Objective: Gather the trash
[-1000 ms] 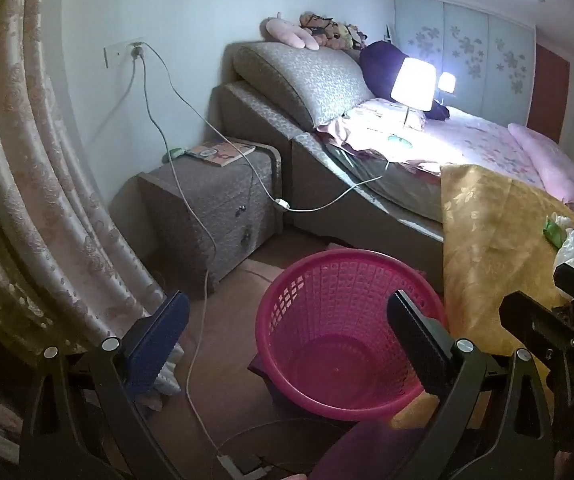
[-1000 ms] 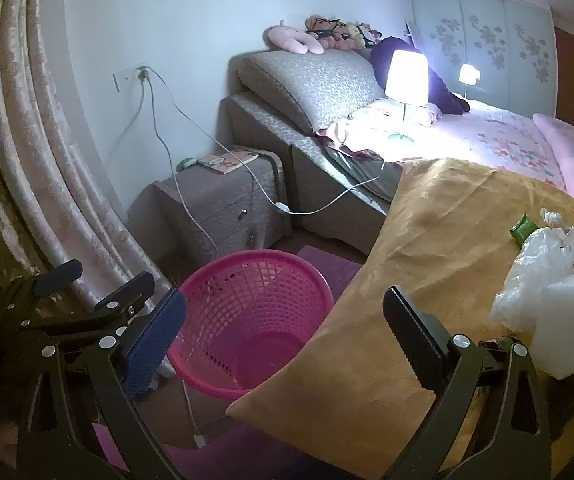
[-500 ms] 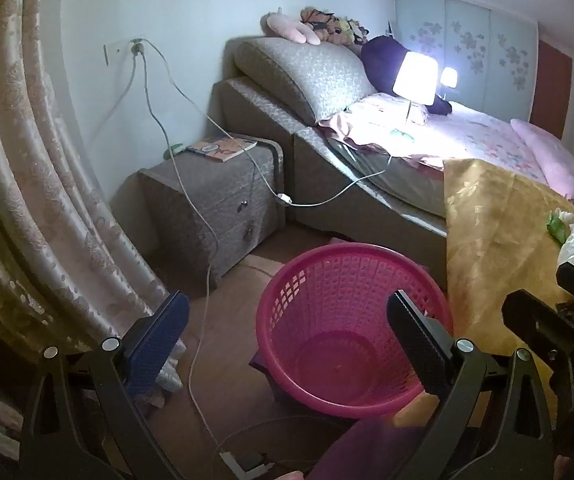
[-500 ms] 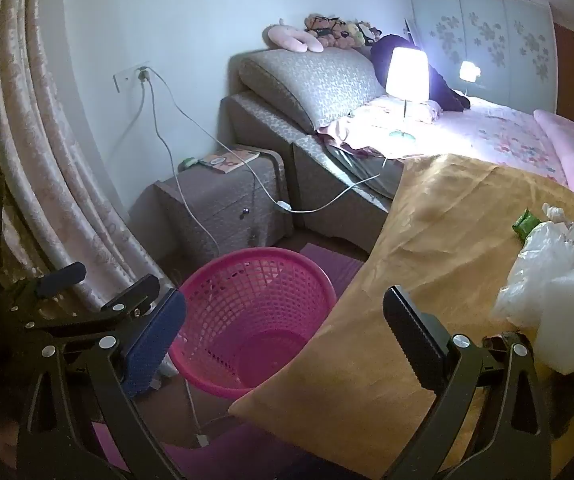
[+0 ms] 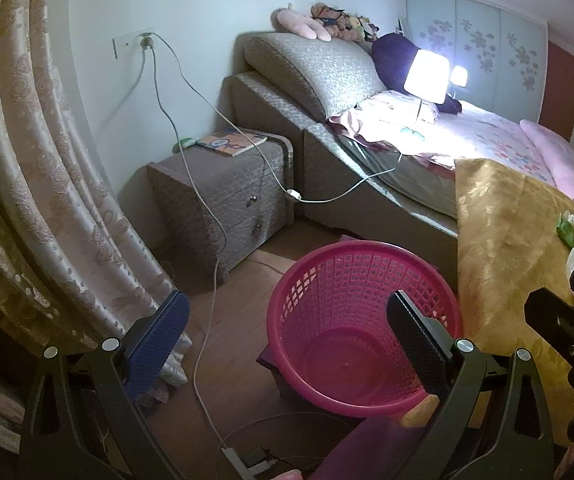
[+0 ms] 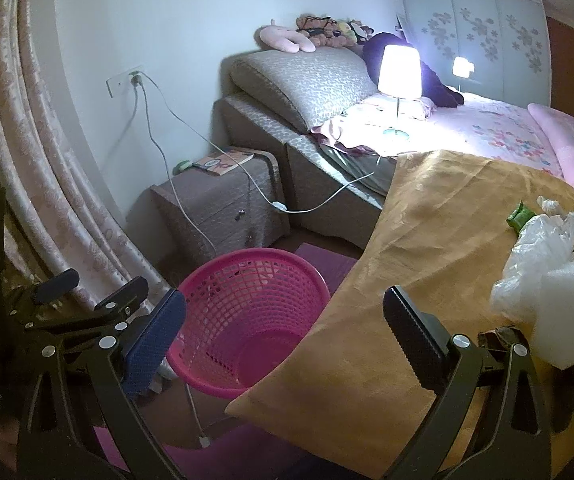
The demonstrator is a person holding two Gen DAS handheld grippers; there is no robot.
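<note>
Both claws wide, empty: left claw point(image 5: 287, 336) over the pink basket point(image 5: 361, 320), right claw point(image 6: 283, 332) near the gold tabletop point(image 6: 427, 220). Plastic bag point(image 6: 535, 256) on it, at right: light, limp, slippery; best pinched at a bunched fold

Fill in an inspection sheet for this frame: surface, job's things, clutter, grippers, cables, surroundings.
Surface: gold patterned cloth draped over the bed's near end.
Job's things: round pink plastic mesh basket on the floor, nothing seen inside; crumpled clear plastic bag, green wrapper and white foam piece on the cloth.
Clutter: magazine on the grey nightstand.
Grippers: left gripper open above the basket; right gripper open, empty.
Cables: white cords run from the wall socket to the floor and bed.
Surroundings: lit lamp, curtain, plush toys.
</note>
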